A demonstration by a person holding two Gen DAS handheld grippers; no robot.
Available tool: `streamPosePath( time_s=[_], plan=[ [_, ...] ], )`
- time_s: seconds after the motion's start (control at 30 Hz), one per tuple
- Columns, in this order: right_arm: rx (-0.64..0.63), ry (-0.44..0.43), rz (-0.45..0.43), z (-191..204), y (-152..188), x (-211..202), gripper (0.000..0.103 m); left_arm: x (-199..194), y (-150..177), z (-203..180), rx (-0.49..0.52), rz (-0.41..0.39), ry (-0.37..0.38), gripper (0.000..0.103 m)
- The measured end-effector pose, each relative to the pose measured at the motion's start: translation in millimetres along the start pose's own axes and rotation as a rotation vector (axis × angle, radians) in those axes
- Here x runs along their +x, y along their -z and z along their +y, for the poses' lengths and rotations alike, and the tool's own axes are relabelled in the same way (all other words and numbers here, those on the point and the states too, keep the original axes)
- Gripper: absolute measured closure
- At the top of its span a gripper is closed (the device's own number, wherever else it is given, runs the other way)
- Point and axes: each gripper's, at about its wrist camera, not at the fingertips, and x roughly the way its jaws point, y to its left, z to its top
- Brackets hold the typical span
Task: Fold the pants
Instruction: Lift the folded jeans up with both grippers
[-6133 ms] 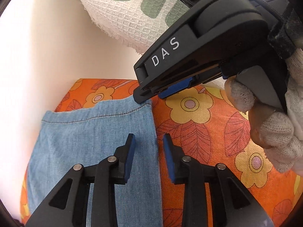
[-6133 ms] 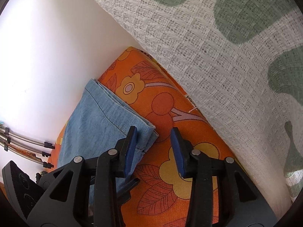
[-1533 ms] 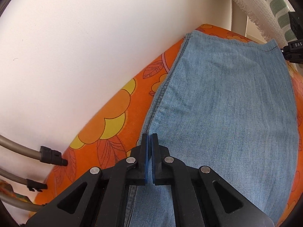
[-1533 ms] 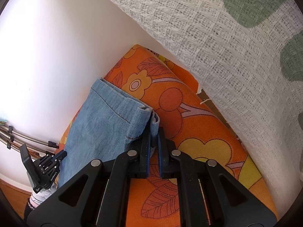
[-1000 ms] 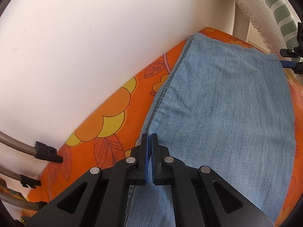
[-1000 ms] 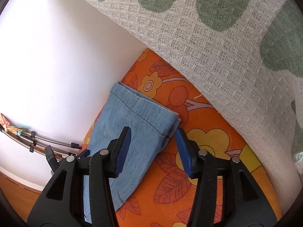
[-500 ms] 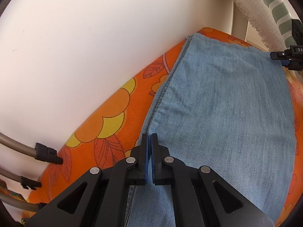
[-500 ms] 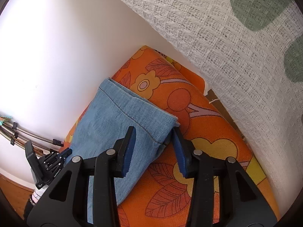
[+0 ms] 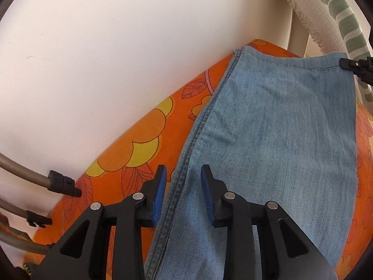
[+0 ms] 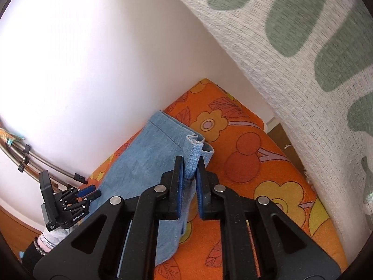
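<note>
**Right hand-held gripper pinches the hem corner while the left one lets go**

The pants [image 9: 275, 140], light blue denim folded into a long flat strip, lie on a surface covered in orange floral fabric [image 9: 139, 149], close along a white wall [image 9: 116, 46]. One stitched side seam runs down the strip's wall-side edge, and the hemmed end lies farthest from the left wrist camera.

The left hand-held gripper [image 9: 183, 186] sits low over the near part of the strip. Its jaws have just been opening and now stand apart, straddling the side seam; the blue pads [image 9: 159, 191] are clear of the cloth, one over the orange fabric and the other over the denim. The pants rest flat beneath it.

The right hand-held gripper [image 10: 188, 170] is at the hemmed end. Its jaws have just been closing, and the pads now press on a corner of the hem [image 10: 193, 154], which stands up in a small raised fold between them while the rest of the leg stays on the orange fabric [image 10: 244, 163]. In the left wrist view this gripper's tip shows at the far right corner of the hem.

A white waffle-weave cloth with green shapes [image 10: 303, 46] hangs just beside the hemmed end. Grey tubes with black ends [image 9: 42, 179] run along the wall near the left gripper.
</note>
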Motion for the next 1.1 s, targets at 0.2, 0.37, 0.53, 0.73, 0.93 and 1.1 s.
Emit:
streamPosePath(
  time_s=[0.2, 0.37, 0.53, 0.73, 0.93, 1.1],
  plan=[
    [-0.227, -0.076, 0.042, 74, 39, -2, 0.093, -32, -14, 13, -0.144, -0.042, 0.151, 0.063],
    [-0.303, -0.072, 0.107, 93, 71, 16, 0.093, -46, -44, -6, -0.18, -0.106, 0.311, 0.052],
    [-0.326, -0.055, 0.145, 92, 83, 27, 0.093, -14, -74, -26, -0.279, -0.055, 0.479, 0.041],
    [-0.371, -0.05, 0.165, 94, 92, 27, 0.093, 7, -91, -54, -0.27, 0.008, 0.492, 0.041],
    [-0.391, -0.064, 0.186, 95, 101, 28, 0.093, 19, -119, -84, -0.173, 0.038, 0.391, 0.041],
    [-0.432, -0.095, 0.195, 106, 111, 16, 0.093, 29, -132, -88, -0.186, 0.046, 0.343, 0.044]
  ],
)
